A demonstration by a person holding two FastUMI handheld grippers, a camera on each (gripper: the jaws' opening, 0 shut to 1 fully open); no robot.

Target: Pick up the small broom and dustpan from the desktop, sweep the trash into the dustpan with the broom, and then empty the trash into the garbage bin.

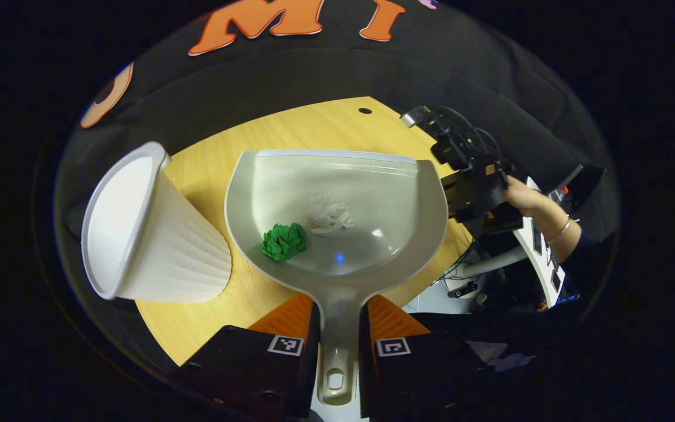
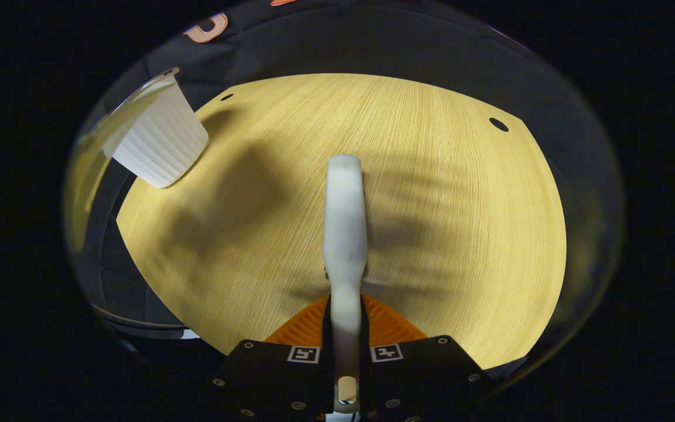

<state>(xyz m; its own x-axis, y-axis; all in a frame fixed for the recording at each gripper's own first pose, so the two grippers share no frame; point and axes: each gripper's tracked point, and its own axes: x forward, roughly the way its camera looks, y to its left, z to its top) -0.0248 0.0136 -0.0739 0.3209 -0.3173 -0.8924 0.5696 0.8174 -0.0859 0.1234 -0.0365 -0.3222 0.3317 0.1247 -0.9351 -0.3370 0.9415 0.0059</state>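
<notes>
In the left gripper view my left gripper (image 1: 337, 319) is shut on the handle of the grey dustpan (image 1: 372, 181), held above the wooden desktop (image 1: 314, 126). Inside the pan lie a green crumpled paper ball (image 1: 284, 241) and a white crumpled paper ball (image 1: 329, 215). The white ribbed garbage bin (image 1: 156, 234) stands just left of the pan. At the right, a hand holds the other gripper (image 1: 472, 176). In the right gripper view my right gripper (image 2: 344, 319) is shut on the pale broom (image 2: 344, 223), which points forward over the desktop (image 2: 443, 193). The bin (image 2: 159, 140) sits at the far left.
Two small dark holes mark the desktop's far corners (image 2: 498, 124). Beyond the table's right edge in the left gripper view are a white stand with cables (image 1: 472, 281) and a person's forearm with a bracelet (image 1: 554, 225).
</notes>
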